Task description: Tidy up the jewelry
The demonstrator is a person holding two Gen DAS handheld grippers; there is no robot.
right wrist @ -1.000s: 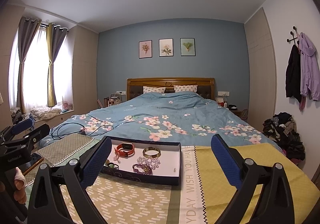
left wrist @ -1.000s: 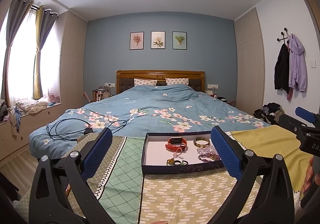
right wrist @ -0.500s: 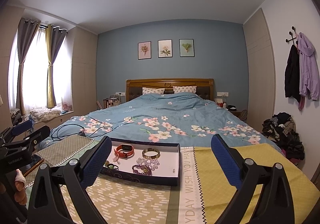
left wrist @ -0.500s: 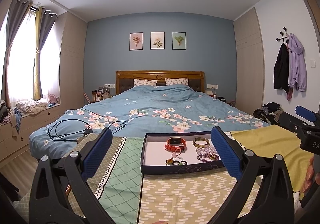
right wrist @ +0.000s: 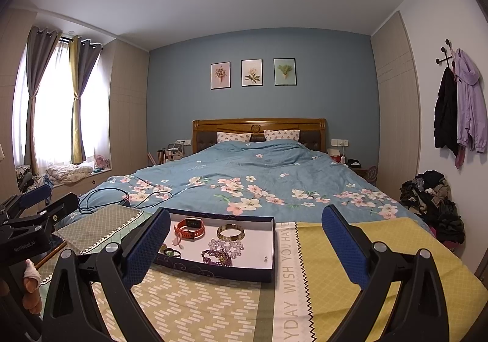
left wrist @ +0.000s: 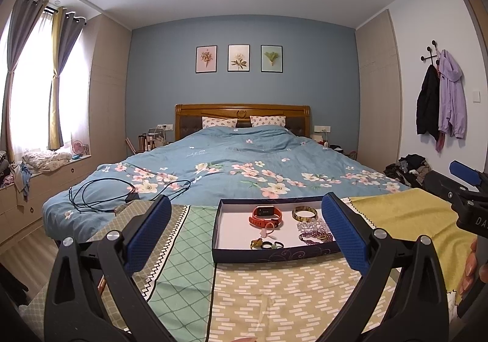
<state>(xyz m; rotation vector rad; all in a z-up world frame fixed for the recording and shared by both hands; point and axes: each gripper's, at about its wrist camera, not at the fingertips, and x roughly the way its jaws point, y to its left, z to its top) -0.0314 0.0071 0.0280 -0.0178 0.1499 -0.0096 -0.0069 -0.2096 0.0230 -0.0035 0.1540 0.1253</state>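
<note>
A shallow dark blue tray with a white floor sits on the patterned cloth; it also shows in the right wrist view. In it lie a red smartwatch, a gold bangle, clear and purple bead bracelets and small rings. My left gripper is open and empty, held before the tray. My right gripper is open and empty, also short of the tray. Each gripper shows at the edge of the other's view.
The cloth-covered table stands at the foot of a bed with a blue floral quilt. A black cable lies on the bed's left corner. A heap of clothes lies by the right wall.
Both views have shifted only slightly; the tray sits a little higher in the left wrist view. Both grippers stay open and nothing in the tray has moved.
</note>
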